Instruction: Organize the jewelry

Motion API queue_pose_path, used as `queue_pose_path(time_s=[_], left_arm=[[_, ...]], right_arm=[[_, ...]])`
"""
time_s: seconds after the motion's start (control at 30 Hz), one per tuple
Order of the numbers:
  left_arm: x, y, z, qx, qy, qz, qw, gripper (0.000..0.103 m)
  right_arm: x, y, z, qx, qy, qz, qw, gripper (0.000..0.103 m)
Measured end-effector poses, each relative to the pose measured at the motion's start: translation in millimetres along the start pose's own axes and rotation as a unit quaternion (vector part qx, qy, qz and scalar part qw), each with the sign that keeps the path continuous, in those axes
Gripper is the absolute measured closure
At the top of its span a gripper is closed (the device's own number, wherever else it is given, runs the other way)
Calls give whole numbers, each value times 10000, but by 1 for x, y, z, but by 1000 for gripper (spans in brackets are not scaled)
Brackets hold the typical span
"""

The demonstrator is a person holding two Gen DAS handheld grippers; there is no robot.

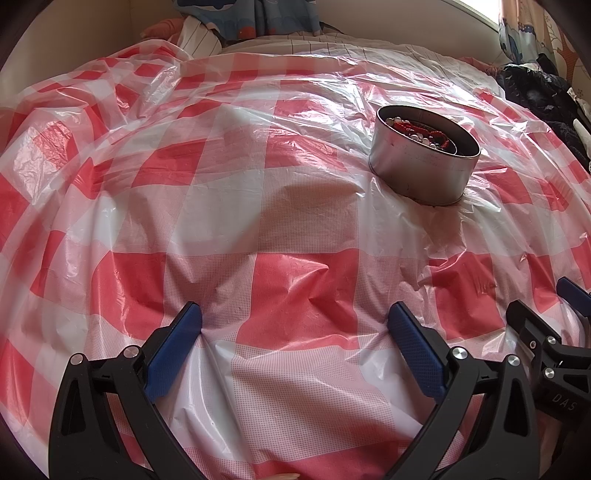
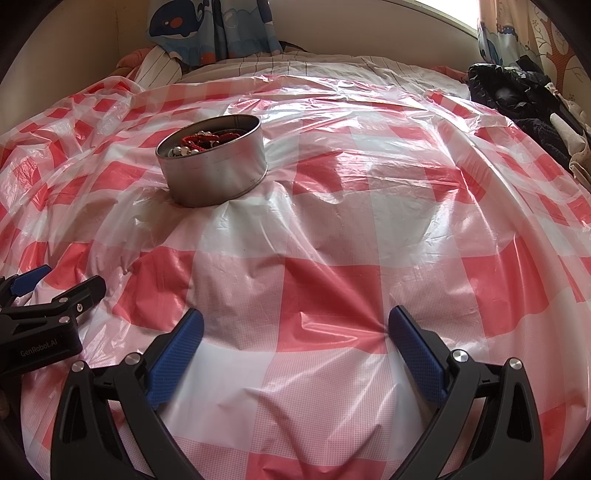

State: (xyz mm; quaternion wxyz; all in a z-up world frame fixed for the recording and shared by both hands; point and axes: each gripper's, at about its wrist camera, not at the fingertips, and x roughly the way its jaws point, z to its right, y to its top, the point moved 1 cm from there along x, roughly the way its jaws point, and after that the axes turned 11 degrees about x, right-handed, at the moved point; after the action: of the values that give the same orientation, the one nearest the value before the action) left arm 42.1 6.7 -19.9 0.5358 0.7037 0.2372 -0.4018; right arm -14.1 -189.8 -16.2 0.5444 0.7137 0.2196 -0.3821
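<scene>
A round metal tin (image 1: 421, 162) (image 2: 218, 173) stands on the red-and-white checked plastic sheet (image 1: 258, 206) (image 2: 332, 229). Inside it lie jewelry pieces: red beaded strands (image 1: 413, 129) (image 2: 199, 142) and pearl-like beads (image 2: 181, 150). My left gripper (image 1: 295, 317) is open and low over the sheet, well short of the tin, which is up and to its right. Nothing sits between the fingers of my open right gripper (image 2: 295, 325), and the tin is ahead to its left. Each gripper shows at the edge of the other's view, the right gripper (image 1: 554, 332) and the left gripper (image 2: 44, 295).
The sheet covers a bed with striped bedding (image 2: 258, 61) at the far end. Blue cartoon curtains (image 2: 210, 29) hang behind. A dark heap of clothes (image 2: 517, 92) lies at the far right by a bright window.
</scene>
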Motion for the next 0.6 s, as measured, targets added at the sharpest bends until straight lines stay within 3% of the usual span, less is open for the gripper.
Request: queue_pose_path(time_s=[0.6], left_arm=[[0,-1,-1,4,4,-3,10000,6]], right_arm=[[0,0,0,0,-1,1,10000,7]])
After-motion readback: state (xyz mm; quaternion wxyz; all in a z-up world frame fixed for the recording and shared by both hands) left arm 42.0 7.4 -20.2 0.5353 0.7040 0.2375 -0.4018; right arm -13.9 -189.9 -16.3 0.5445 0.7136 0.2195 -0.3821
